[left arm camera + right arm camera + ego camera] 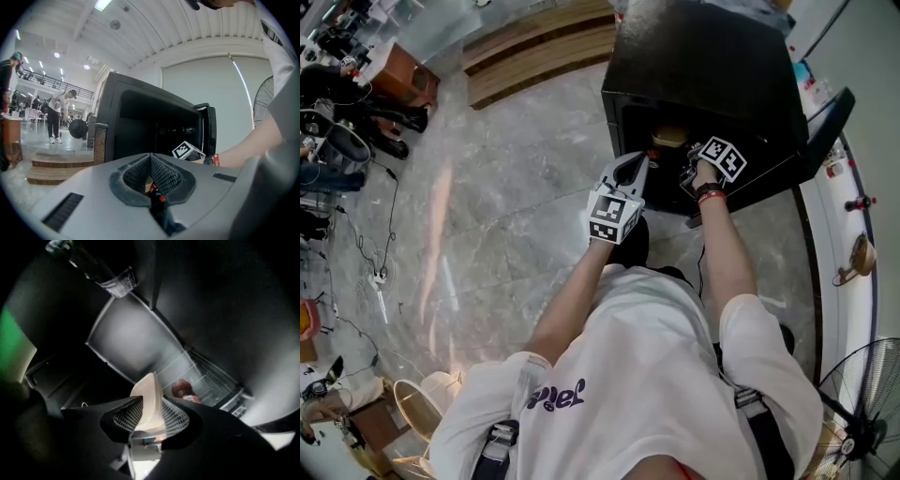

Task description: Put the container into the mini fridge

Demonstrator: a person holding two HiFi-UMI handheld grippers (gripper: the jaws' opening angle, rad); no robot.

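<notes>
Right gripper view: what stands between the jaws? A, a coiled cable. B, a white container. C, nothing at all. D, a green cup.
B: a white container stands between the jaws of the right gripper, which reaches into the black mini fridge.

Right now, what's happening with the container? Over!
Left gripper shut, empty. Right gripper open, white container between its jaws, inside mini fridge. Reddish item on shelf beyond.
</notes>
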